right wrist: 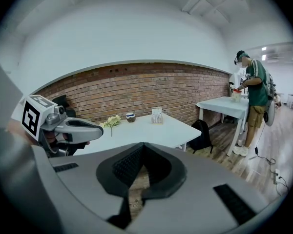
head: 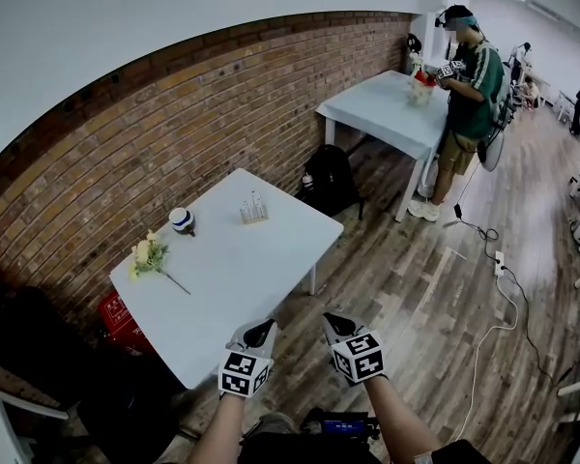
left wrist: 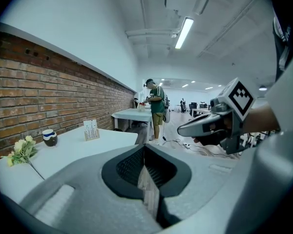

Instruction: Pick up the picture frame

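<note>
Both grippers (head: 258, 334) (head: 336, 328) closed, empty

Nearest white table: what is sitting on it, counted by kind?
Flower bunch: 1
Cup: 1
Picture frame: 1
Total: 3

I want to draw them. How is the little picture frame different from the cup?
The small pale picture frame is flat and upright; the round white-and-blue cup is squat. The cup stands near the yellow flowers, the frame farther from them. Both stand on the white table.
</note>
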{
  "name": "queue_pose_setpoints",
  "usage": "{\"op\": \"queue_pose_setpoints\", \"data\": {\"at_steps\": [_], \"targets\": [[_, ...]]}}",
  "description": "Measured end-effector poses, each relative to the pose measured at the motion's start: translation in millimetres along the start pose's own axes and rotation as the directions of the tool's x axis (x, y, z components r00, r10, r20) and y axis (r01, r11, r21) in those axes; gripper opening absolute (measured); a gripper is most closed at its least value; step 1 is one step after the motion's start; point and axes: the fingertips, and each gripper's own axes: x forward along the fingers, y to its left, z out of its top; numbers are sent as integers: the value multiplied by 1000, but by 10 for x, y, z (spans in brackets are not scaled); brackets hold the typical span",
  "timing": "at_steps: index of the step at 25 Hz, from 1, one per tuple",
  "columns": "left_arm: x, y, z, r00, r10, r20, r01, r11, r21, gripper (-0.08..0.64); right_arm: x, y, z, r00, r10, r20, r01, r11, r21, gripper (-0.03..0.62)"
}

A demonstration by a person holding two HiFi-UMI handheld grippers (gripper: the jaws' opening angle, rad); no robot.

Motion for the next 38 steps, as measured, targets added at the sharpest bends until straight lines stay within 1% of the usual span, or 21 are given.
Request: {"op": "queue_pose_setpoints", "data": {"at_steps": [6,14,20,25,32,38], "targets": [[245,115,-16,1000,14,-12,-14,1000,-15,12,198,-169,-4,1000,19,-20,-19,1000,0,8],[776,505,-7,999,26,-23,-27,998,-48,12,704,-500,132,998,29,-48,-29,1000,-10,8],[1277,922,103,999,23,-25,-24,998,-58,12,1232,-853,397,998,24,-59,-25,999,-21,8],[1621,1352,294,999,27,-28,-29,998,-56,12,1707,-1065,711,998,30,-60,-31,999,-21,8],[1920,1879,457,999,34,-21,-35,998,-61,12,2251,-1152,1043,998,37,-59,-39,999,-33,8],[2040,2066,450,999,35,-22,-37,996,-79,12,2470,-1161,1117,996,43,-73,-46,998,-42,8]]}}
